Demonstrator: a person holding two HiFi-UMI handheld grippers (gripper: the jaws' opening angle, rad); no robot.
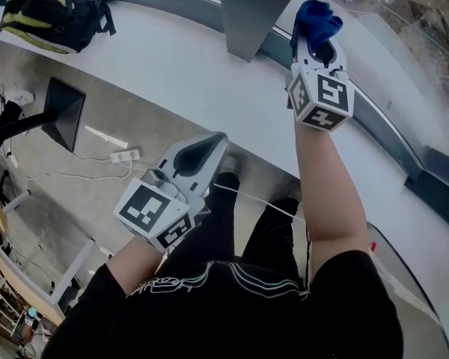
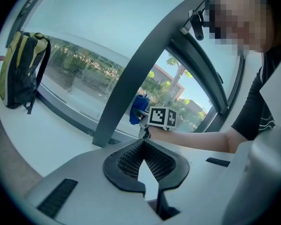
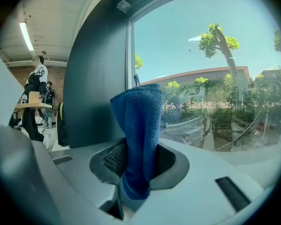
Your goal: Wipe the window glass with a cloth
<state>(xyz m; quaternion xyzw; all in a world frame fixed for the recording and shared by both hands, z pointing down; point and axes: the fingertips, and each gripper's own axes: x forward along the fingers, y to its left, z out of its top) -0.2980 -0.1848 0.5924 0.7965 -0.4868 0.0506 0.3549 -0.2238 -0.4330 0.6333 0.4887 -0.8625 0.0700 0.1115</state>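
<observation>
Blue microfibre cloth is sitting clamped mid-fold in right gripper: soft, light, likely floppy. Clear window glass just ahead. Left gripper is idling, jaws together, empty.

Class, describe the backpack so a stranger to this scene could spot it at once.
Follow the long white window ledge leftward, past the grey window post. There the backpack sits alone on the ledge, black with yellow-green panels.

White sill — 1 backpack lies on it.
</observation>
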